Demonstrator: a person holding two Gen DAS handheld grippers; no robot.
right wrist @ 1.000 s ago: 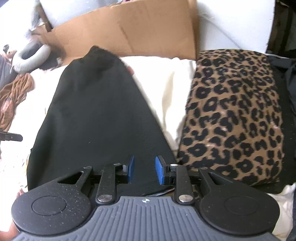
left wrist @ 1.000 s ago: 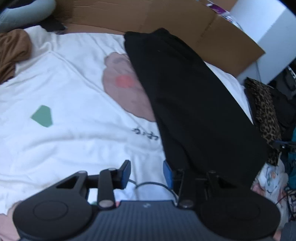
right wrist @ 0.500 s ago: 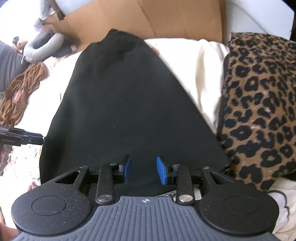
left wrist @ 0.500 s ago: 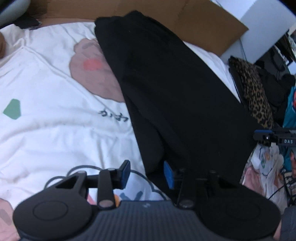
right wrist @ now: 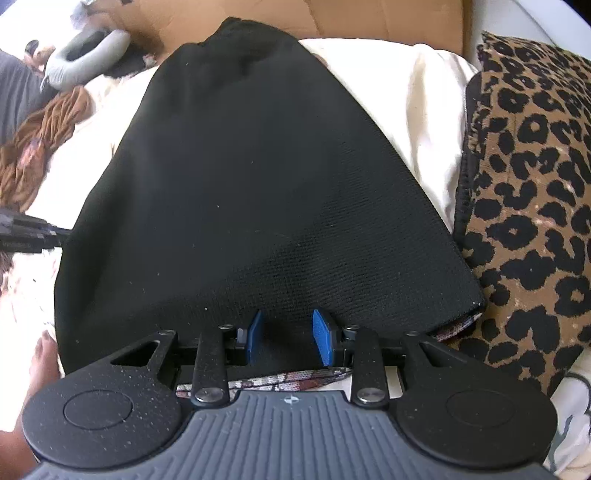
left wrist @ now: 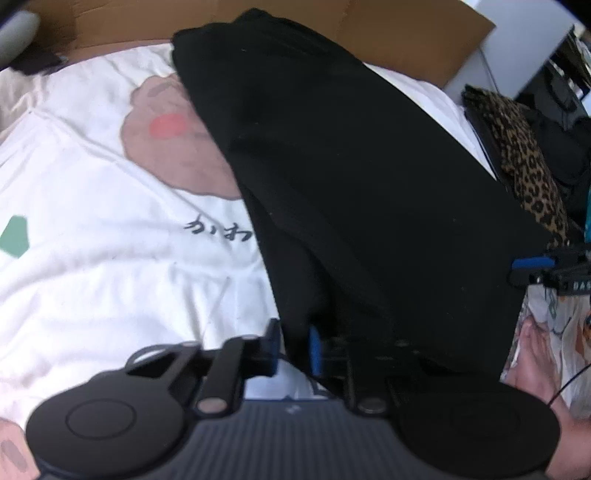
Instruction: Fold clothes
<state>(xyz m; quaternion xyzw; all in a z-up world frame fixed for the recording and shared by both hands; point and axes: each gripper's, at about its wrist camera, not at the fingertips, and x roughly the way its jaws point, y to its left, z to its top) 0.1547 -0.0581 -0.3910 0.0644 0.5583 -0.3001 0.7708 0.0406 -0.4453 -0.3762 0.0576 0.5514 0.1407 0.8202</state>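
**A:** Where does the garment lie?

**B:** The long black knitted garment [right wrist: 258, 192] is spread lengthwise over the white printed bedsheet [left wrist: 92, 177], narrowing toward the far edge of the bed, where a sheet of brown cardboard [right wrist: 388, 22] stands. Its wide hem lies at the near edge, and a strip of patterned fabric peeks out from under that hem. Its right edge sits just beside a leopard-print cushion [right wrist: 535, 184].

**A:** And the left gripper?

**B:** The left gripper [left wrist: 293, 347] is at the garment's near left corner. Its jaws have just been closing, and the blue pads [left wrist: 314, 349] now pinch a fold of the black cloth between them, so it is clamped on the garment's edge.

**A:** The right one?

**B:** The right gripper [right wrist: 286, 338] hangs over the near hem, toward the right side. Its jaws stand apart, with black cloth showing in the gap, but the pads are not pressing on it.

**A:** Anything else on the bed?

**B:** A rust-brown crumpled cloth [right wrist: 40, 147] lies at the left edge, and a grey U-shaped neck pillow [right wrist: 85, 55] sits near the far left corner. The sheet's print shows a pinkish-brown blob with a red spot, some dark characters and a green shape. A bare foot [left wrist: 532, 362] shows past the near right side of the garment.
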